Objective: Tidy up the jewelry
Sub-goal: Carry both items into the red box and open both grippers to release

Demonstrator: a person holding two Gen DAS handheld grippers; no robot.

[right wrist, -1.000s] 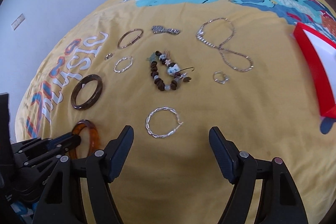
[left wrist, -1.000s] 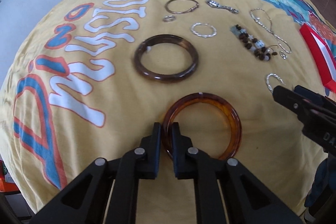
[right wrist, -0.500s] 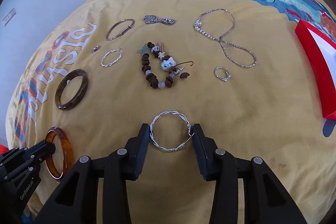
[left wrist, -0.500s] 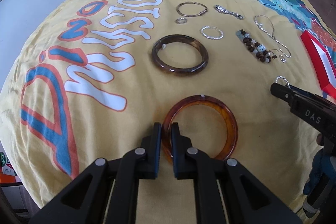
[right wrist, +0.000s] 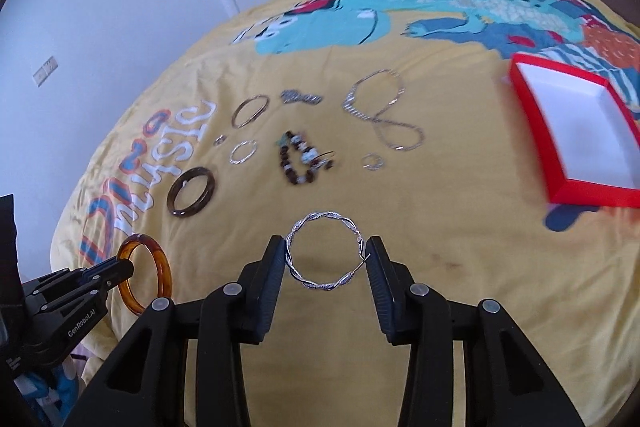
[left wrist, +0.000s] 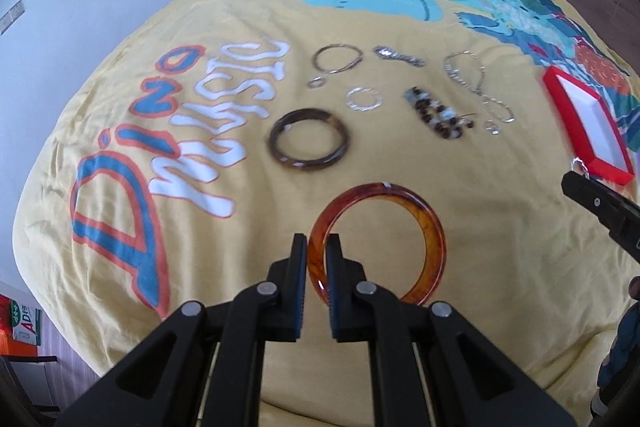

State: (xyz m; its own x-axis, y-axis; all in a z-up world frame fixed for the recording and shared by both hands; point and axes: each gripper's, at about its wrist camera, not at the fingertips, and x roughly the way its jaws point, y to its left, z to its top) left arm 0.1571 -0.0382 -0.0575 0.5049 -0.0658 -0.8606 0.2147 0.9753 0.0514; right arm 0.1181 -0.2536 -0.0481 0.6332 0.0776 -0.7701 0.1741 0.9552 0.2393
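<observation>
With the left gripper clamped on the amber bangle at lower centre and the right gripper pinching the twisted silver hoop only by its thin edges, the hoop could spring loose onto the soft yellow bedspread before reaching the red tray at right, wardrobes behind.

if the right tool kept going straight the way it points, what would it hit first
Probably the beaded bracelet, the nearest piece ahead of the right tool and the twisted silver hoop it holds; depth is unclear, so it might pass over.
</observation>
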